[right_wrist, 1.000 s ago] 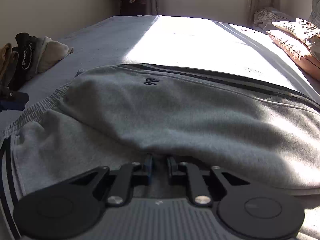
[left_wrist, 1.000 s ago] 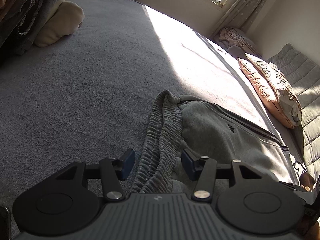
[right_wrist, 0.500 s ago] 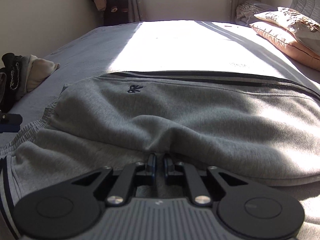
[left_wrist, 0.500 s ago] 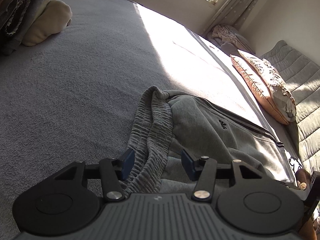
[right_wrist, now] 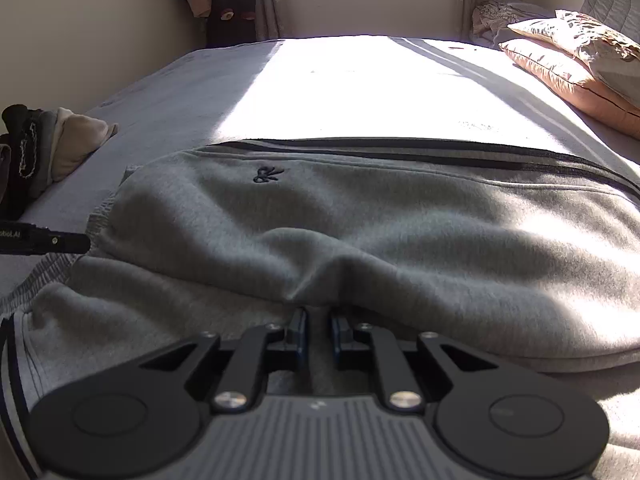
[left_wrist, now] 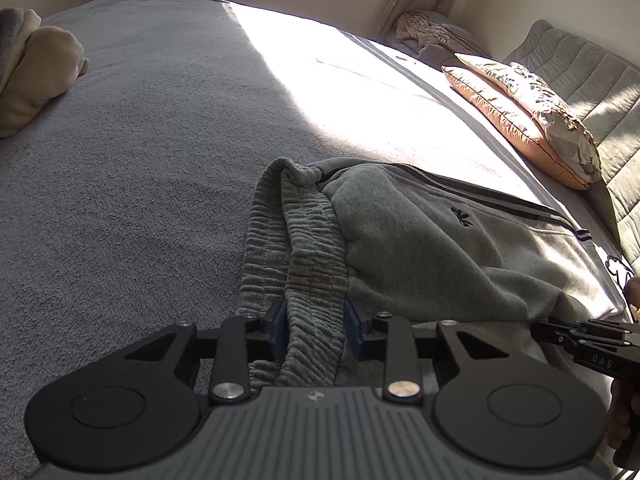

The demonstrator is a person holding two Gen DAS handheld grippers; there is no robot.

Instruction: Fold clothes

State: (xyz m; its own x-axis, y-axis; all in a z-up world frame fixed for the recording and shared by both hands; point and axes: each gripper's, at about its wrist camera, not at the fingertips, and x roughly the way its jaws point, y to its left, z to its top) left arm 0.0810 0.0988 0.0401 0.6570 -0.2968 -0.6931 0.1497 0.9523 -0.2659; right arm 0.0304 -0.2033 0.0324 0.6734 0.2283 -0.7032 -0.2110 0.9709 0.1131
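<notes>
Grey sweatpants (left_wrist: 432, 236) with black side stripes and a small dark logo lie folded over on the grey bed; they also fill the right wrist view (right_wrist: 360, 224). My left gripper (left_wrist: 316, 324) is shut on the ribbed elastic waistband (left_wrist: 300, 248). My right gripper (right_wrist: 318, 330) is shut on the folded edge of the sweatpants' grey fabric (right_wrist: 316, 300). The right gripper's side shows at the far right of the left wrist view (left_wrist: 592, 340). The left gripper's tip shows at the left of the right wrist view (right_wrist: 44, 236).
The grey bedspread (left_wrist: 140, 168) stretches ahead, sunlit in the middle. A pile of folded clothes (right_wrist: 44, 148) sits at the left edge. Orange and patterned pillows (left_wrist: 528, 116) lean on the padded headboard (left_wrist: 580, 68) at the right. A window is on the far wall.
My left gripper's jaws have closed onto the waistband, which was loose between them before. Both grippers have shifted and the near fold of the sweatpants is raised slightly.
</notes>
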